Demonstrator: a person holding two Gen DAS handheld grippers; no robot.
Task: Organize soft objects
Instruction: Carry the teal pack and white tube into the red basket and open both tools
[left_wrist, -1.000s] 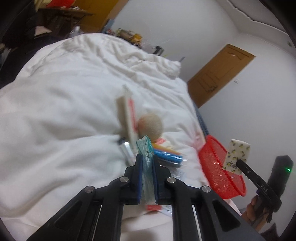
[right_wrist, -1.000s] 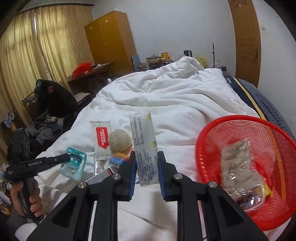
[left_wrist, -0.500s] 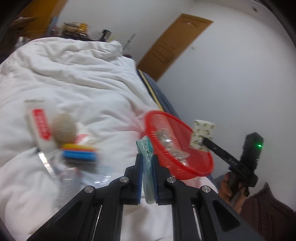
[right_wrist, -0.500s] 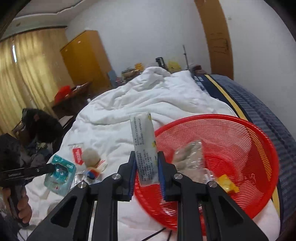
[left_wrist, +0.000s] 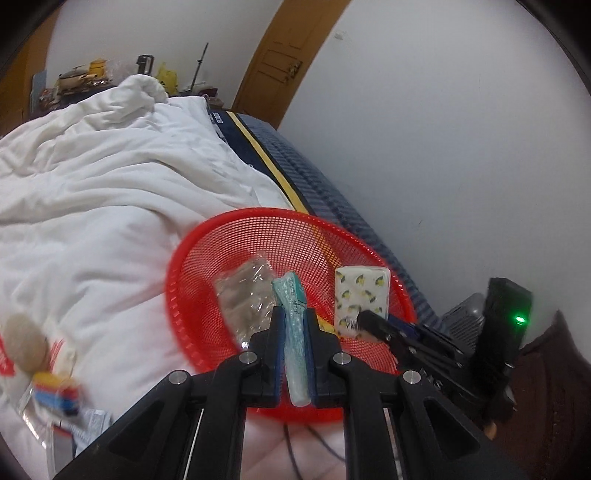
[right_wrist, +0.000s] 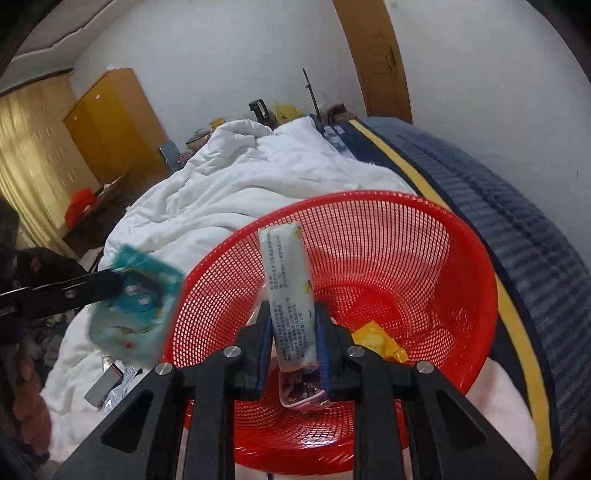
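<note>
Two tongs: both loaded.
Left tongs (left_wrist: 293, 325): clamped on teal packet (left_wrist: 293, 314), over red basket (left_wrist: 192, 258).
Right tongs (right_wrist: 293, 328): clamped on lemon-print tissue pack (right_wrist: 290, 280), above basket.

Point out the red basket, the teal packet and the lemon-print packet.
red basket (right_wrist: 436, 221), right wrist view, far mesh wall.
teal packet (left_wrist: 293, 314), left wrist view, narrow edge.
lemon-print packet (left_wrist: 364, 291), left wrist view, printed face.
</note>
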